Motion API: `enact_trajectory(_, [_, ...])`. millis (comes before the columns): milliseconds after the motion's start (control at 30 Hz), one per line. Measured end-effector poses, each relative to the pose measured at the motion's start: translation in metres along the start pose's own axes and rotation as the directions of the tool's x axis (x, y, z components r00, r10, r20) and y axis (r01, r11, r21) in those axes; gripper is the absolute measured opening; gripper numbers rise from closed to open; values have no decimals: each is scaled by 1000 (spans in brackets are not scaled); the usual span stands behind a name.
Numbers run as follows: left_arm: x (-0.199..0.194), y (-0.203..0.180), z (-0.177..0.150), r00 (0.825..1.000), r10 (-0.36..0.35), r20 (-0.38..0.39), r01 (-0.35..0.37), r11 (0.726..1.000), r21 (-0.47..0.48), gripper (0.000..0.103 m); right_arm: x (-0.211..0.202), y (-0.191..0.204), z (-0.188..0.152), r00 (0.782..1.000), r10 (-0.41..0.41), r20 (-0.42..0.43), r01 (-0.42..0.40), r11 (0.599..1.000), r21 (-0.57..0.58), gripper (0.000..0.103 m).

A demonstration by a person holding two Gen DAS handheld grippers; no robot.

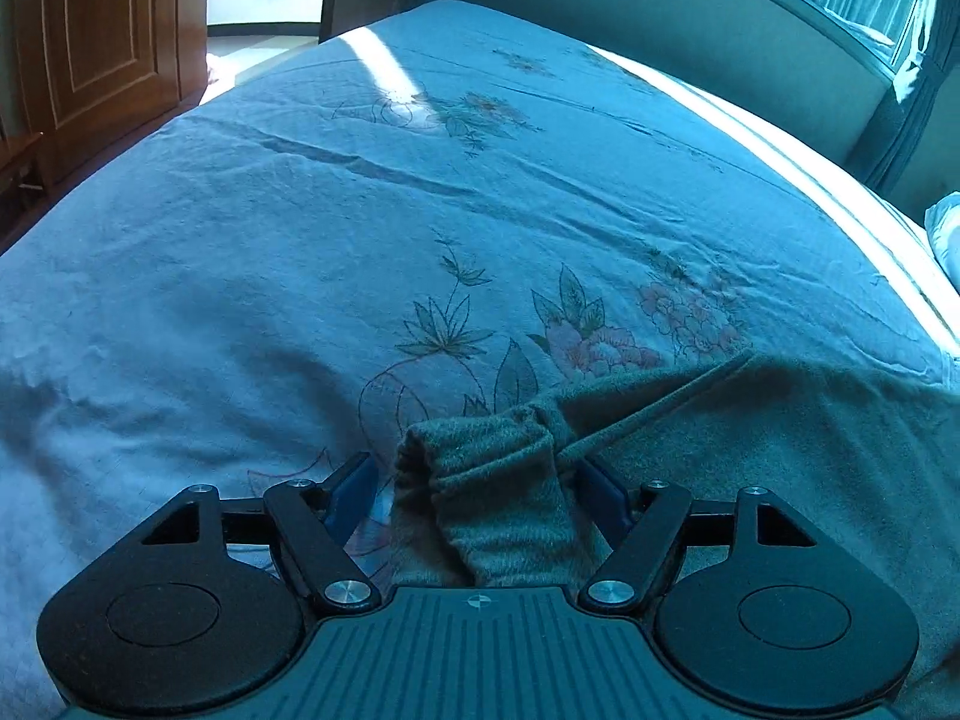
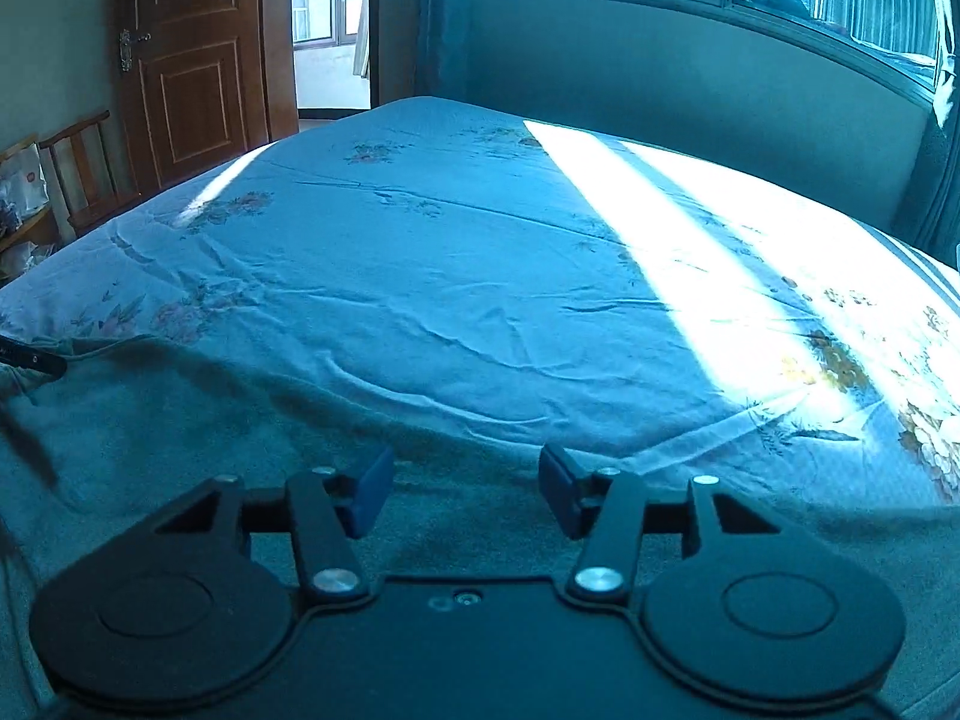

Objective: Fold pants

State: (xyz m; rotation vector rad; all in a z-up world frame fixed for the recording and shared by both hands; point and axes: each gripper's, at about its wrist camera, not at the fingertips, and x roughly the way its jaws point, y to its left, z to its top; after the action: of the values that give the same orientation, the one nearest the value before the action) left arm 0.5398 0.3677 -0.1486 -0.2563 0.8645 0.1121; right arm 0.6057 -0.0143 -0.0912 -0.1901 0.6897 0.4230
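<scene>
Grey-green fleece pants (image 1: pixel 750 450) lie on the bed at its near edge. In the left wrist view a bunched cuff or hem of the pants (image 1: pixel 492 480) sits between the fingers of my left gripper (image 1: pixel 480 489), which stand wide apart around it. In the right wrist view the pants (image 2: pixel 180 420) spread flat under and in front of my right gripper (image 2: pixel 465 489), which is open just above the fabric. The left gripper's black tip (image 2: pixel 30 357) shows at the left edge there.
The bed (image 2: pixel 450 276) has a pale blue floral sheet, with a sunlit strip at the right. A wooden door (image 2: pixel 186 60) and a chair (image 2: pixel 84 168) stand at the far left. A window and grey wall (image 2: pixel 690 60) lie beyond the bed.
</scene>
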Motion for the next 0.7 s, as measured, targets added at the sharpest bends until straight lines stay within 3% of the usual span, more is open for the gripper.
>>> enact_trajectory(33, [5, -3, 1, 1000, -2, -5, 2, 1000, 17, 75, 9, -4, 1, 1000, -1, -7, 1, 1000, -3, 44])
enact_trajectory(167, [4, -17, 1, 1000, -11, -3, 12, 991, 130, 57, 34, -10, 1, 999, 9, -40, -13, 996, -91, 45])
enact_trajectory(300, [5, -9, 3, 999, -48, -11, 49, 990, 133, 57, 54, -20, 4, 993, 43, -111, -64, 980, -187, 49])
enact_trajectory(400, [7, -1, 4, 996, -93, -15, 94, 989, 112, 64, 68, -25, 4, 983, 79, -164, -115, 967, -225, 54])
enact_trajectory(467, [11, -3, 2, 996, -89, -17, 91, 988, 127, 65, 74, -24, 5, 974, 113, -197, -155, 965, -213, 42])
enact_trajectory(500, [12, -4, 1, 996, -86, -13, 87, 987, 135, 64, 74, -22, 5, 971, 131, -203, -175, 960, -219, 25])
enact_trajectory(533, [11, -6, 1, 997, -80, -4, 79, 985, 150, 56, 73, -18, 5, 971, 132, -201, -178, 956, -234, 8])
enact_trajectory(633, [5, -5, 2, 992, -124, 33, 117, 981, 153, 27, 64, -13, 6, 978, 120, -173, -158, 961, -228, 0])
enact_trajectory(700, [-3, -10, 0, 989, -129, 66, 113, 973, 202, 24, 49, -14, 6, 983, 124, -134, -151, 966, -211, 0])
